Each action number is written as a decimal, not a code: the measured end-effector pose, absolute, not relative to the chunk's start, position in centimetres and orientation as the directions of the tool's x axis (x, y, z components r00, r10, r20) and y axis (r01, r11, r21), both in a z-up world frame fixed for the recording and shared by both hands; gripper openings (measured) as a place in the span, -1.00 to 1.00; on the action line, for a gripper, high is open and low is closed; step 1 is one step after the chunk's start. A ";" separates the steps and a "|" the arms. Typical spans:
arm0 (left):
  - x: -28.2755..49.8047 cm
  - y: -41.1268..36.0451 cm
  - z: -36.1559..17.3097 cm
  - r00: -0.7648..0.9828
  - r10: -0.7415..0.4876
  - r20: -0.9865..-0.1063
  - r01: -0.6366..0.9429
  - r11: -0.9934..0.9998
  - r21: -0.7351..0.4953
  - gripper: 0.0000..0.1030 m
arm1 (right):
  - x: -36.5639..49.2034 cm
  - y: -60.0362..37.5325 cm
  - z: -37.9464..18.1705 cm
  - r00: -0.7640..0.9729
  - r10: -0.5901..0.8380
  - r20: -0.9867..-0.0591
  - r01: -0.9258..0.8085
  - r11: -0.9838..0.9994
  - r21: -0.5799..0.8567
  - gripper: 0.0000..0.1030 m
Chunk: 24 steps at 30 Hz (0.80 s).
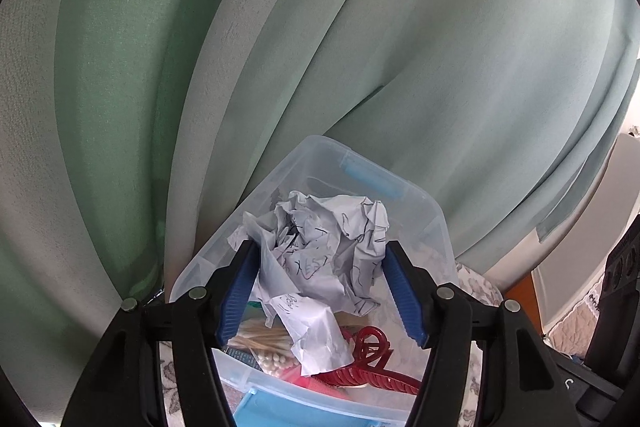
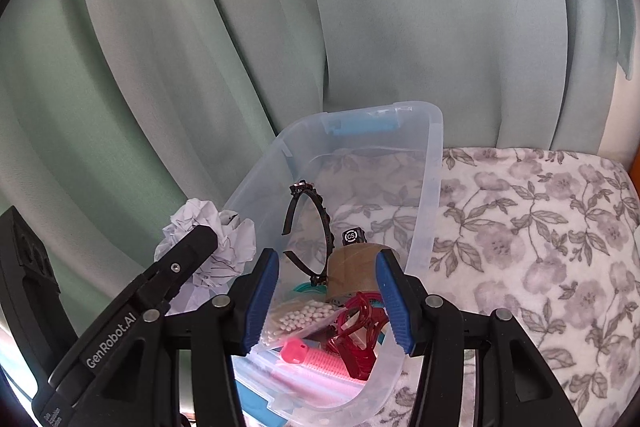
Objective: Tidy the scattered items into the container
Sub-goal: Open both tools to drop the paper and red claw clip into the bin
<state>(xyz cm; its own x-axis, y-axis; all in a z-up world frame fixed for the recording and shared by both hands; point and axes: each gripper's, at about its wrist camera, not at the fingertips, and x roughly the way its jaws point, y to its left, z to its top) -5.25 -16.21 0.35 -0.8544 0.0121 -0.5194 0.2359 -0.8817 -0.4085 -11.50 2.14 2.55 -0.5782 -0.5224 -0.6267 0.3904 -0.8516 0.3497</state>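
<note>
My left gripper (image 1: 320, 251) is shut on a crumpled white paper ball (image 1: 324, 247) with ink scribbles and holds it above the clear plastic container (image 1: 400, 187). In the right wrist view the paper ball (image 2: 208, 227) sits in the left gripper's fingers (image 2: 192, 247) at the container's (image 2: 424, 211) left rim. Inside lie a red hair claw (image 2: 360, 327), a bag of cotton swabs (image 2: 296, 319), a cardboard tape roll (image 2: 352, 271), a black headband (image 2: 316, 227) and a pink comb (image 2: 320, 367). My right gripper (image 2: 326, 279) is open and empty over the container's near end.
The container stands on a grey floral blanket (image 2: 540, 227). Pale green curtains (image 2: 280, 27) hang close behind it. An orange wooden edge (image 1: 524, 291) shows at the right.
</note>
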 end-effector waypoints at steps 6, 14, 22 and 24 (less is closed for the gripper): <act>-5.0 -15.8 0.3 -0.850 0.025 -0.526 0.234 -0.877 -0.421 0.38 | -11.6 2.1 2.3 -0.583 -0.515 -0.628 0.378 -0.856 0.352 0.05; -4.9 -16.4 0.8 -0.849 0.033 -0.527 0.238 -0.867 -0.437 0.49 | -11.5 2.5 2.3 -0.593 -0.504 -0.627 0.358 -0.863 0.355 0.15; -3.9 -17.3 2.2 -0.851 0.037 -0.524 0.228 -0.873 -0.431 0.53 | -11.3 3.4 2.7 -0.608 -0.500 -0.617 0.343 -0.866 0.363 0.20; -5.4 -15.8 2.0 -0.850 0.040 -0.525 0.224 -0.875 -0.429 0.53 | -11.3 3.6 2.8 -0.611 -0.498 -0.615 0.339 -0.867 0.366 0.20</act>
